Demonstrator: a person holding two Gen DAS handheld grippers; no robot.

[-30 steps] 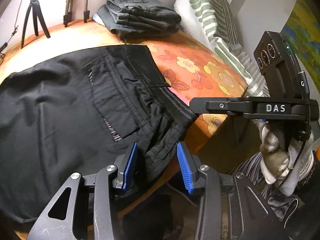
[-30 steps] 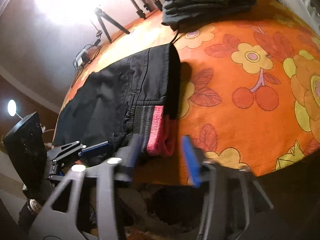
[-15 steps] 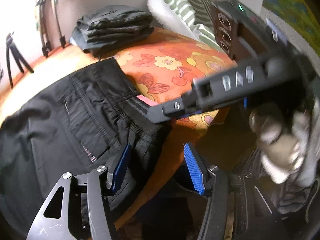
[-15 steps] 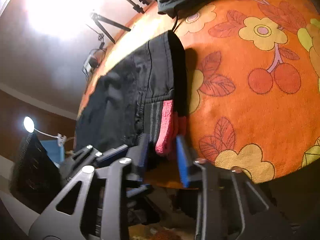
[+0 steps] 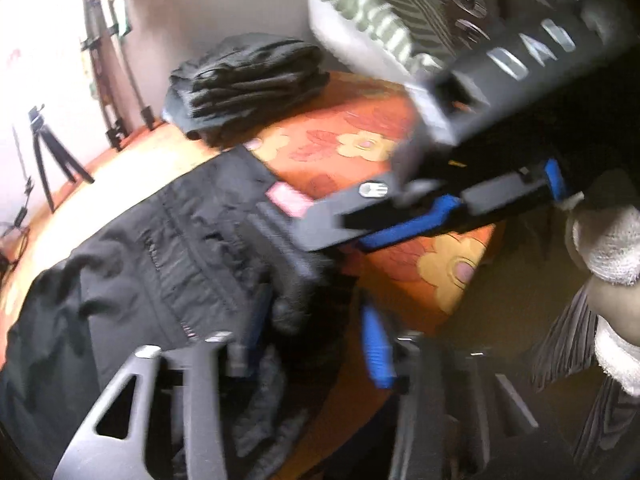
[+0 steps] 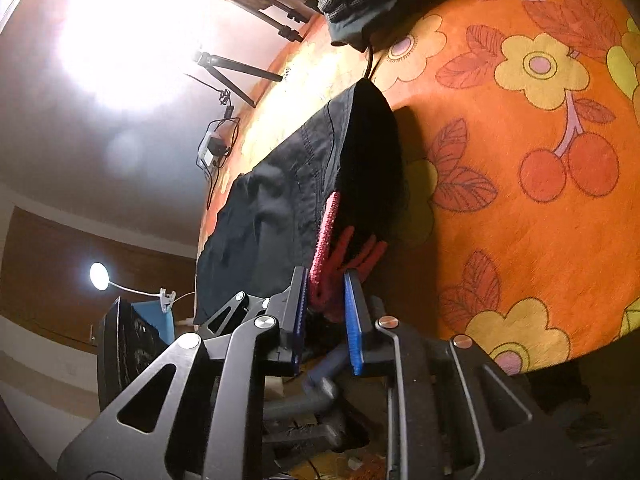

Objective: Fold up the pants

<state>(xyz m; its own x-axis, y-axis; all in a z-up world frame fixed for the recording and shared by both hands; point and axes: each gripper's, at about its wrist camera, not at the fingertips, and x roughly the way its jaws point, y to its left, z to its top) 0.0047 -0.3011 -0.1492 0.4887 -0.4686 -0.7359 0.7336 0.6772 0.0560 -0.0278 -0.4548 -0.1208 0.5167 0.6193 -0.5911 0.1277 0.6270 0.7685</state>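
Black pants with a pink-lined elastic waistband lie spread flat on the orange flower-print bedspread, waistband at the near edge of the bed, legs running away toward the far side. Over to the right gripper: its blue-padded jaws are closing, only a narrow gap between them, and the pink inner band of the waistband sits bunched right there between the pads; they look to be pinching it. In the left wrist view that same gripper reaches in from the right across the waistband corner, carried by a hand in a white knitted glove.

The left gripper is at the other waistband corner, jaws closing too, with a dark fold of the pants' fabric lying between the blue pads. That view is blurred, so whether the pads already press on the cloth I cannot tell.

At the back of the bed sits a stack of folded dark clothes, well apart from the pants, with a green-and-white striped pillow just beside it. A small black tripod stands beyond the far edge.
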